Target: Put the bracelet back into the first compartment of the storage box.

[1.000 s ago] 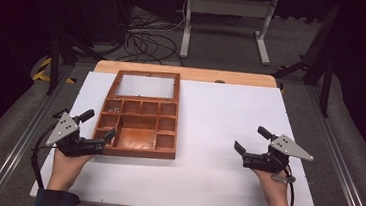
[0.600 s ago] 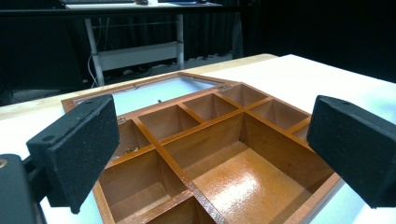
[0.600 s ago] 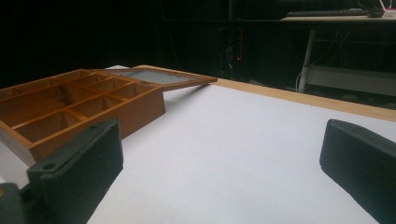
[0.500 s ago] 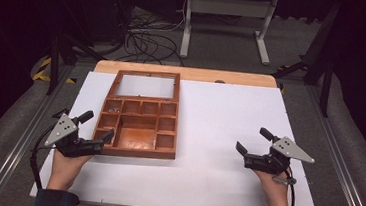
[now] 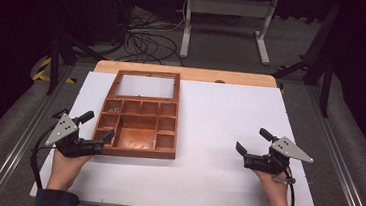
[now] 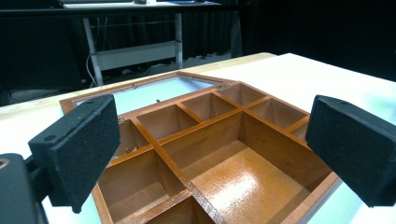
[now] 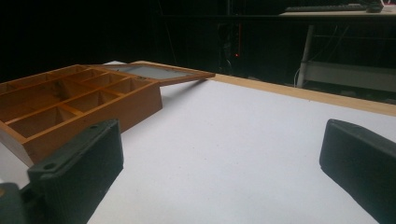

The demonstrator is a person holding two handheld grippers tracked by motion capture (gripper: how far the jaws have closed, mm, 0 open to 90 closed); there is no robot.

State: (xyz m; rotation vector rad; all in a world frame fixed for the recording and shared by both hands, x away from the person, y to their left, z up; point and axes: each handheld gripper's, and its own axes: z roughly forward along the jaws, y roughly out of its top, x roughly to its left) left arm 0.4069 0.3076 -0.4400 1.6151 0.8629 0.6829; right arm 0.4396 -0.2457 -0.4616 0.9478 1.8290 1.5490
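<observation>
Nearest to the person, both hands rest on the white table (image 5: 207,150), one at each side, each with its tool pointing inward toward the middle. The left gripper (image 5: 95,133) has its jaws spread wide and holds nothing. It sits at the near left corner of the wooden box (image 5: 139,122), and in the left gripper view that corner lies between the two black pads, so I judge it is placed there to take hold of the box's edge or to steady it. Whether a pad touches the wood already, I cannot tell.

The right gripper (image 5: 249,143) is also released and empty, and it stands well apart from the box, over bare table. It seems to wait, perhaps for a moment when a second hold is needed.

The box lies on the left half of the table. Its compartments (image 6: 233,163) look empty, with one large one near the front and smaller ones around it. Farther back, the lid with the glass pane (image 5: 145,85) is folded fully open and lies flat behind the box, which leaves the inside free to reach. Beyond the table edge there are cables (image 5: 146,42) on the floor and a metal stand (image 5: 227,16).
</observation>
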